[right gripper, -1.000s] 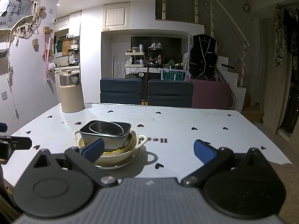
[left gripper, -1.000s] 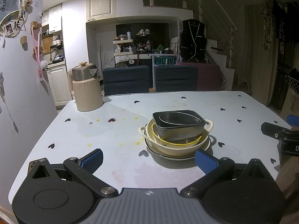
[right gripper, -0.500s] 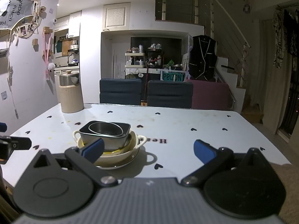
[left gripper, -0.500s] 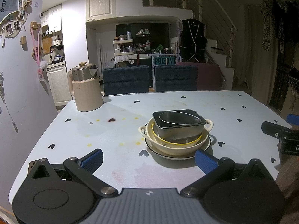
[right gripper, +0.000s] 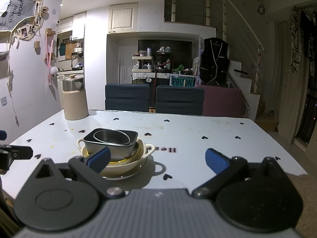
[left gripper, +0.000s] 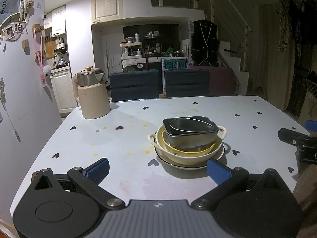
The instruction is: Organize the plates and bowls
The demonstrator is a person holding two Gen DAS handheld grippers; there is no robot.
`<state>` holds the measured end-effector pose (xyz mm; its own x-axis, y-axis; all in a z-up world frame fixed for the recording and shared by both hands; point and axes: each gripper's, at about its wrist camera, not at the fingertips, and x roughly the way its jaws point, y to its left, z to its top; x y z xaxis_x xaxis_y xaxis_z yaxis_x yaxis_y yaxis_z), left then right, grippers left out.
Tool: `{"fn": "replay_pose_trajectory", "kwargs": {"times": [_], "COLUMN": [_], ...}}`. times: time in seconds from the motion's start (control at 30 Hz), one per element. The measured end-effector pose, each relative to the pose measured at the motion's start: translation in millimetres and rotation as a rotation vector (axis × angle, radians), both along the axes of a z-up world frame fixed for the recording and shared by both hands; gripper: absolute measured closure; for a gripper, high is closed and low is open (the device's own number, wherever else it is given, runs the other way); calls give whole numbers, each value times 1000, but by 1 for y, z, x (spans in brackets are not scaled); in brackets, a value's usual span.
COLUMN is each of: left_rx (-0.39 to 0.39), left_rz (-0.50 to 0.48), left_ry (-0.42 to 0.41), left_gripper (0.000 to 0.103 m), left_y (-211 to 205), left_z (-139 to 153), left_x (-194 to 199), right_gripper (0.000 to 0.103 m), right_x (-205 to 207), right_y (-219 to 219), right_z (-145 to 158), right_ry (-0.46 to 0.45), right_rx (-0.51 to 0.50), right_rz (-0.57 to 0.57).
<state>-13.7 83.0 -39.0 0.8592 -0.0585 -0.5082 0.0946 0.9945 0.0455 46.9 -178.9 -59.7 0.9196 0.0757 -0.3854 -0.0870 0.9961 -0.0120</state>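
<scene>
Pale blue tabletop (left gripper: 122, 148) dotted with small black hearts, in a dim home with a kitchen behind it. At its middle sits the one nested stack, the landmark for all else. Topmost is a round metal bowl (left gripper: 190, 125) inside a dark rectangular metal tin (left gripper: 196, 136); under them a yellow-rimmed bowl (left gripper: 172, 148), then a cream two-handled dish (left gripper: 186, 156), then a white plate (left gripper: 178, 165) with a dark rim.

Handling, as a judgement: the metal pieces look light, stiff and slippery, best pinched at a rim and lifted straight up; the ceramic pieces look heavier and breakable (the dish's side handles offer a hold).

Just in front of the stack, the left gripper (left gripper: 157, 168) hovers with its blue-padded fingers spread wide, holding nothing. The right gripper (right gripper: 157, 159) is to the stack's right, likewise wide apart and empty. Behind and left of the stack stands a cream kettle (left gripper: 93, 99); beyond it, dark chairs (left gripper: 134, 84).
</scene>
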Motion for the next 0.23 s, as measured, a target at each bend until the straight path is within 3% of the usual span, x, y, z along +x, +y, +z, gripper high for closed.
{"fn": "replay_pose_trajectory", "kwargs": {"times": [0.23], "left_rx": [2], "left_rz": [4], "left_ry": [1], "left_gripper": [0], "left_y": [2], "left_z": [1], "left_x": [0], "right_gripper": [0], "right_x": [0], "right_y": [0], "right_z": [0], "right_ry": [0], "right_rx": [0], "right_rz": [1]}}
